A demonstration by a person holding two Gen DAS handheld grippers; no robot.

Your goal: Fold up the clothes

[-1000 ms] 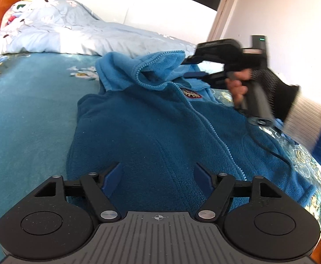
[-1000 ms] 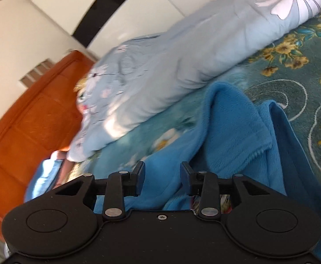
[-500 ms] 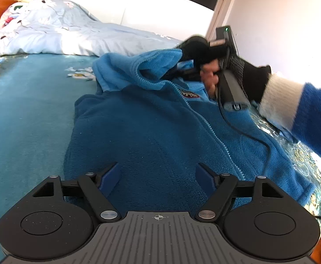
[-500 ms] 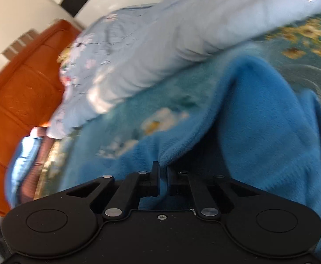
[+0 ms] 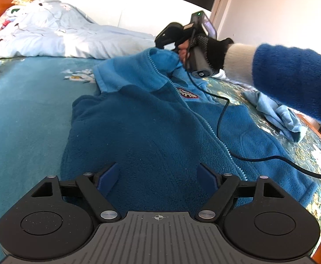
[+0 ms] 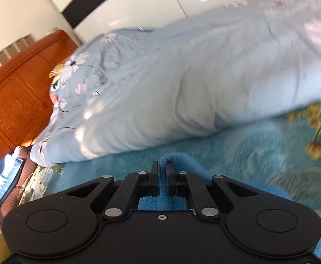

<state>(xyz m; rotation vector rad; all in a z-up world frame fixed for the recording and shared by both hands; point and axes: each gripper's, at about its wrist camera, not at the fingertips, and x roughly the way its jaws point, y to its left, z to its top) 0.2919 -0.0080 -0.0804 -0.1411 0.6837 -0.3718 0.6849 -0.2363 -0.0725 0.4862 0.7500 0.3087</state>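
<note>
Between the fingers of your right claw (image 6: pixel 162 170) sits a pinched fold of the blue fleece jacket (image 5: pixel 160 132), lifted at its collar end. Beyond that claw lies the pale quilt (image 6: pixel 182 88). Below your left claw (image 5: pixel 158 176), whose jaws are opening with nothing between them, the jacket's hem lies flat on the teal bedspread (image 5: pixel 23 114).
</note>
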